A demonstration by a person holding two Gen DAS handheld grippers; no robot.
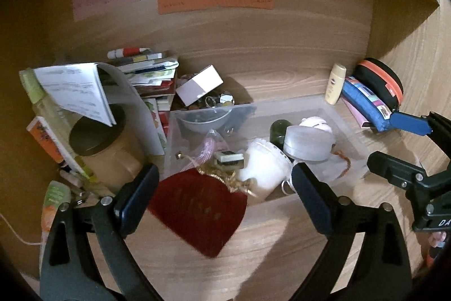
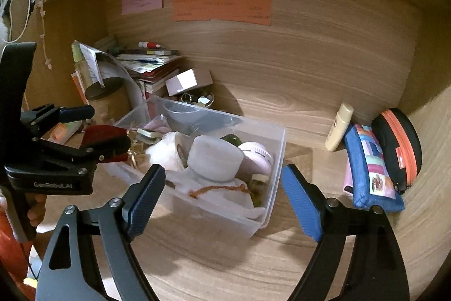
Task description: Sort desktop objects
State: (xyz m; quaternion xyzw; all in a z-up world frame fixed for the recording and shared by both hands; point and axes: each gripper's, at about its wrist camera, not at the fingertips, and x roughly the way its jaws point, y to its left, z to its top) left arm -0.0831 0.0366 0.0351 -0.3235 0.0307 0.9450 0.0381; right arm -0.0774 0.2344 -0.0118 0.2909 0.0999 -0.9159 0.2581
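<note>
Several small items already sit in the clear plastic bin (image 2: pixel 270 160) mid-desk; I judge sorting half done. My left gripper (image 1: pixel 225 196), jaws open, hovers over the red velvet pouch (image 1: pixel 197 213); right gripper (image 2: pixel 222 202) open, empty. The back-left pile remains.

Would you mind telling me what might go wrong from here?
1. The red pouch hangs over the clear bin's near rim, so the open left gripper may drag it out.
2. The bin is heaped; nudging the white jar could spill it.
</note>
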